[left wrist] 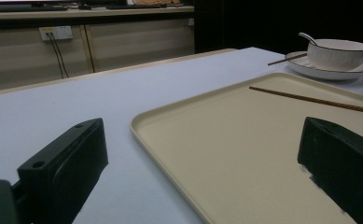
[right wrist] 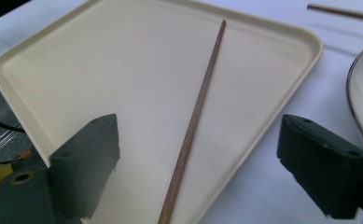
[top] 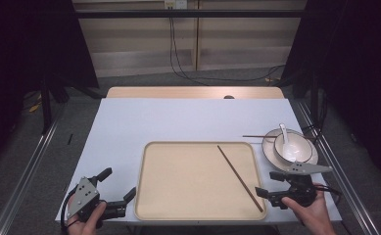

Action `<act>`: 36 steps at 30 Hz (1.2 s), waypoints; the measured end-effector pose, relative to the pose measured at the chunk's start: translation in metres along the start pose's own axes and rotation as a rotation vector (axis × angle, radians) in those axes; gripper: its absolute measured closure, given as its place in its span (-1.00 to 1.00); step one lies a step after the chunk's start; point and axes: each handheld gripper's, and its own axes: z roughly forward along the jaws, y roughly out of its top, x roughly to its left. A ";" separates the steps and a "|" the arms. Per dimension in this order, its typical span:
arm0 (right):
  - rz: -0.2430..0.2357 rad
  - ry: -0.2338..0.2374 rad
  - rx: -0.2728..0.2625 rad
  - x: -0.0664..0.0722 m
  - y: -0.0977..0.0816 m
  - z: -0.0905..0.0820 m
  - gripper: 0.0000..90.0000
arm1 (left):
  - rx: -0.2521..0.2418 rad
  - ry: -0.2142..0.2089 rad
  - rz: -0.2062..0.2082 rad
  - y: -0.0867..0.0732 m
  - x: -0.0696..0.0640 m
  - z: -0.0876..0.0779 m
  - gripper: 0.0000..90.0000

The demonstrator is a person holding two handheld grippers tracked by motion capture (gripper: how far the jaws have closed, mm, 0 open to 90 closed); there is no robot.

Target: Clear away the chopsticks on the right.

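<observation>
Fingers of the right gripper (top: 270,184) are standing wide, holding nothing; one chopstick (top: 240,177) is lying on the tray (top: 178,205), the other chopstick (top: 257,136) is waiting beside the bowl (top: 292,147). Left gripper (top: 117,187) is idling open.

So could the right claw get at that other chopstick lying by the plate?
Probably yes: the right claw is open and empty, and the second chopstick lies on bare table left of the plate, with nothing between them.

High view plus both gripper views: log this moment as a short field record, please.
tray: beige tray on the white table
on tray: one chopstick, lying diagonally
beside tray: bowl with spoon on a plate; second chopstick resting on the plate
left gripper: open, holding nothing
right gripper: open, holding nothing, at the chopstick's near end
</observation>
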 end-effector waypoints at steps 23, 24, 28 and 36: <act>-0.149 -0.121 -0.177 -0.106 0.019 -0.070 -0.76 | -0.001 0.006 -0.006 0.000 0.001 0.000 -0.96; -0.142 -0.131 -0.178 -0.113 0.020 -0.073 -0.76 | 0.000 0.007 -0.005 0.000 0.001 0.000 -0.96; -0.193 -0.170 -0.165 -0.138 0.027 -0.078 -0.76 | -0.001 0.005 -0.008 -0.001 0.001 0.000 -0.96; -0.209 -0.155 -0.144 -0.179 0.045 -0.079 -0.83 | 0.001 0.007 -0.010 -0.001 0.001 0.000 -0.96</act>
